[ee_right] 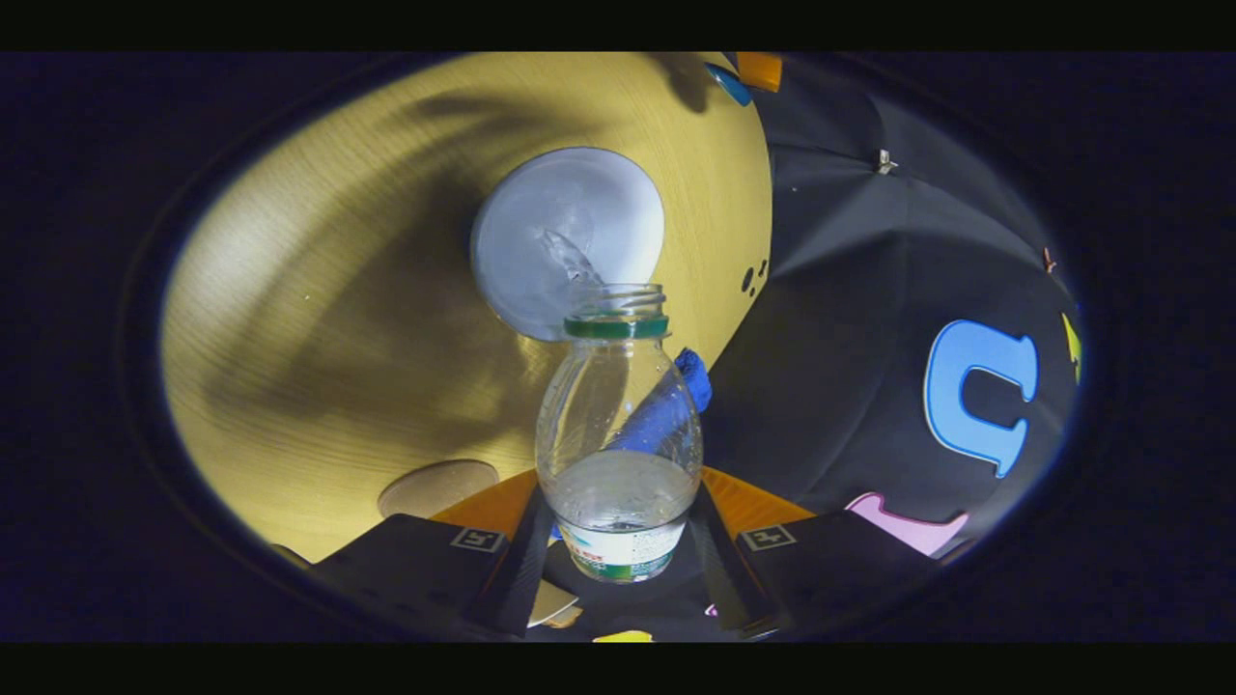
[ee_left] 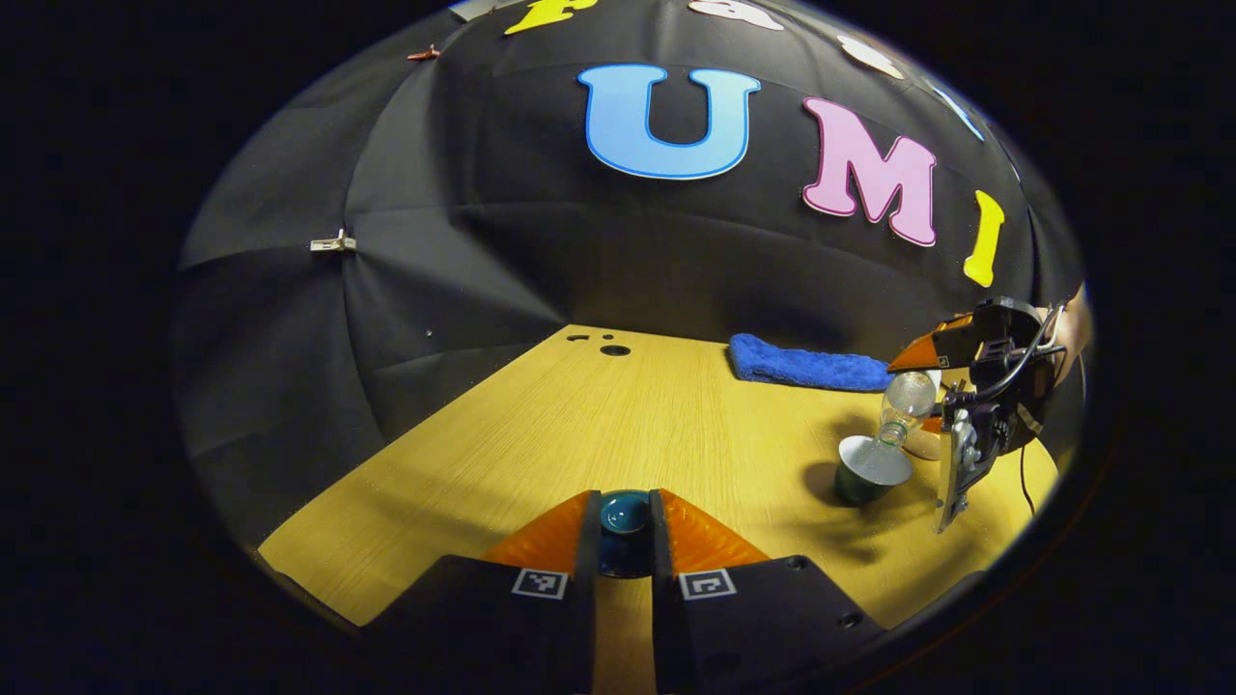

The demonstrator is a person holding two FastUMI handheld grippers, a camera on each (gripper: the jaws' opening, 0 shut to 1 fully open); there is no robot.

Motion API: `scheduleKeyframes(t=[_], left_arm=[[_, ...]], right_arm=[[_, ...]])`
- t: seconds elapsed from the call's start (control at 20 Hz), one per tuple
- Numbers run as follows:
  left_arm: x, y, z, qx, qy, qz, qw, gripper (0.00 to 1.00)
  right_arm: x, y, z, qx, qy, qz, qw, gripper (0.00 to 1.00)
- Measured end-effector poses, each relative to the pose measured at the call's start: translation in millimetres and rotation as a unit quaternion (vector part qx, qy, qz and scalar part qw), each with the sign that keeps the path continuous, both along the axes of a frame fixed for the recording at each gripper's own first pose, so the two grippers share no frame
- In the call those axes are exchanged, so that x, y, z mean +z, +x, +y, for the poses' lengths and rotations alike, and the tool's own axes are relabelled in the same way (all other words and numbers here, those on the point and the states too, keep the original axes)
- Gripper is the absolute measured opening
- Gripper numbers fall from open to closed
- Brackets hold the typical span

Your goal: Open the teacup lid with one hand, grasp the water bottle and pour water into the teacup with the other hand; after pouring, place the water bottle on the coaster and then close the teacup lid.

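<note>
Left gripper (ee_left: pixel 625 526) sits low at the near edge of the table (ee_left: pixel 579 425), both fingers pinching the dark teal lid (ee_left: pixel 624 512). Toward the table's right side, the teacup (ee_left: pixel 871 467) stands open w/ the water bottle (ee_left: pixel 906 401) tipped mouth-down over it (water streaming in, per right gripper view). Right gripper (ee_right: pixel 618 550) is clamped on the bottle body. Coaster (ee_right: pixel 437 487) lies just beside the cup; blue towel (ee_left: pixel 806 367) at the far edge.
</note>
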State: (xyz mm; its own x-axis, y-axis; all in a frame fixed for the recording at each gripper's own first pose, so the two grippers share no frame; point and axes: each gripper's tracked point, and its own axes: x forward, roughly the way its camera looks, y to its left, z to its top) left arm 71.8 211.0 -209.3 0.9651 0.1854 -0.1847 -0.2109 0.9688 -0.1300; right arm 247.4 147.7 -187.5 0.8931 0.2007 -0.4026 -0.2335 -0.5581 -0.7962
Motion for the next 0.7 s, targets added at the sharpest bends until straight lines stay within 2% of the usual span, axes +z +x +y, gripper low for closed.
scheduleKeyframes(t=[0.1,0.25,0.3,0.35,0.6,0.7], left_arm=[[1,-1,0,0.000,0.000,-0.001,1.000,0.24],[-1,-2,0,0.001,-0.001,0.001,1.000,0.24],[-1,-3,0,0.002,-0.001,0.001,1.000,0.28],[-1,-4,0,0.002,0.000,0.001,1.000,0.28],[-2,-11,3,0.006,-0.001,0.002,1.000,0.28],[-3,-10,4,0.008,-0.002,0.003,1.000,0.24]], right_arm=[[0,-1,2,0.005,-0.002,-0.004,1.000,0.72],[5,-3,5,0.012,-0.010,-0.012,1.000,0.72],[5,-4,6,0.014,-0.014,-0.015,1.000,0.76],[7,-3,6,0.014,-0.017,-0.018,1.000,0.72],[11,-5,6,0.015,-0.029,-0.033,0.999,0.73],[13,-4,7,0.016,-0.033,-0.034,0.999,0.72]])
